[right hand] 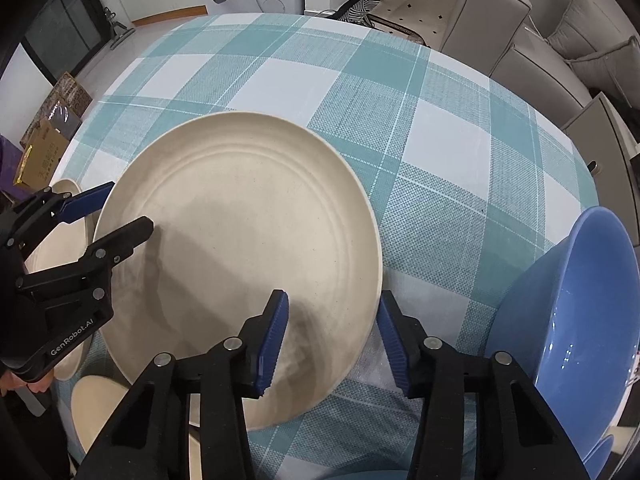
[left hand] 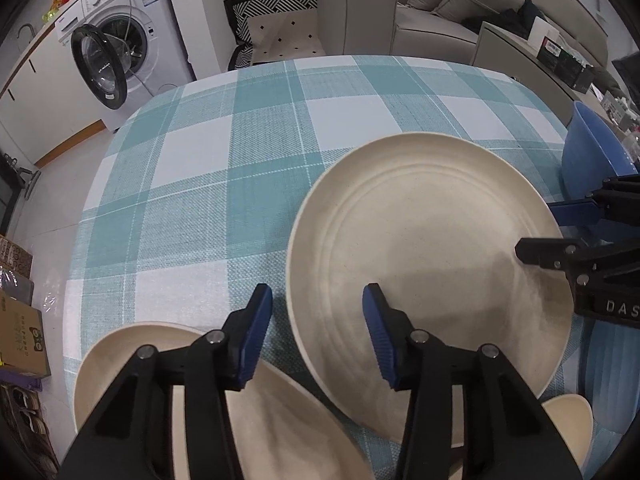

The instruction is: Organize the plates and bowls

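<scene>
The plate (right hand: pixel 248 248) lies flat, face up, its rim between both grippers' narrowed jaws: left gripper (left hand: pixel 316 336) and right gripper (right hand: pixel 332 340), seemingly not yet pinching. Checked cloth (right hand: pixel 440 160) beneath; sofa (left hand: pixel 440 12) beyond.

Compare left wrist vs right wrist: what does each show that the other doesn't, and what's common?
Left wrist only: a cardboard box on the floor at the picture's left.

Right wrist only: the inside of the blue bowl, and the left gripper seen from the side, straddling the plate's rim.

Both: the big cream plate on the checked tablecloth, the washing machine, the sofa.
</scene>
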The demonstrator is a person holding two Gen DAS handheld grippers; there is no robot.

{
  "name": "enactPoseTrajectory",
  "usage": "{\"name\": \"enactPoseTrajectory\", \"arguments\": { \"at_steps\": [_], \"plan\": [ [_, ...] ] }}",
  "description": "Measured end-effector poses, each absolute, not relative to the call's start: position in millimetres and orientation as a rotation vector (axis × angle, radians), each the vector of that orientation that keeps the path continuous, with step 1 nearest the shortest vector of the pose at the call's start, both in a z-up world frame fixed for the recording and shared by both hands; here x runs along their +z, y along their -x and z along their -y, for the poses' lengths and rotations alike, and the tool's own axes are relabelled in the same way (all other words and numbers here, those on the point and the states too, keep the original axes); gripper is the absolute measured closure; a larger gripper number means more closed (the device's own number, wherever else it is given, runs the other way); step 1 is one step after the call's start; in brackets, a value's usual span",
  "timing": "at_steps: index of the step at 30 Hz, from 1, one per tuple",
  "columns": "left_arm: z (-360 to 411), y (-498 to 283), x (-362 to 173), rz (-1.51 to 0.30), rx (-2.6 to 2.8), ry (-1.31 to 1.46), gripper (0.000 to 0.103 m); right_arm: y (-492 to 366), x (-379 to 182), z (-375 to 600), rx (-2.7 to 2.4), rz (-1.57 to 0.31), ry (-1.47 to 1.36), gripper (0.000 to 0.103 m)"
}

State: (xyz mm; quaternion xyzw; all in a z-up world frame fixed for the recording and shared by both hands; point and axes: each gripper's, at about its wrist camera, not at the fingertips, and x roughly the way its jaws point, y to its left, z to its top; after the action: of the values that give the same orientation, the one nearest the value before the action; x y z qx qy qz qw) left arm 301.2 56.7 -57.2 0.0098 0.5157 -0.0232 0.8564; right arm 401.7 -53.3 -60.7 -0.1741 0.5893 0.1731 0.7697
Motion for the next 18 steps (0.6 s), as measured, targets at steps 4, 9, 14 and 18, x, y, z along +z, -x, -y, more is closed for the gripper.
{"name": "enactPoseTrajectory", "arguments": {
  "at_steps": [4, 9, 14, 18],
  "plan": [
    [-53.2, -300.5, -56.2, -1.077, -0.052, -0.029, 0.068, -401.5, -59.4, 58.0, 0.366, -1.270, 0.374, 0.072],
    [-54.3, -299.6, -56.3, -1.069, -0.039, -0.021, 0.072, -399.4, -58.8, 60.7, 0.355, -1.249, 0.388, 0.081],
    [-56.2, -299.8, -54.8, -1.056, -0.029, -0.003, 0.075, -397.7, -58.5, 61.4, 0.341, -1.223, 0.391, 0.083],
    [-56.0, -300.8, -53.8, -1.050, -0.022, 0.000, 0.075, -397.8, -55.0, 63.0, 0.338, -1.206, 0.377, 0.083]
  ]
}}
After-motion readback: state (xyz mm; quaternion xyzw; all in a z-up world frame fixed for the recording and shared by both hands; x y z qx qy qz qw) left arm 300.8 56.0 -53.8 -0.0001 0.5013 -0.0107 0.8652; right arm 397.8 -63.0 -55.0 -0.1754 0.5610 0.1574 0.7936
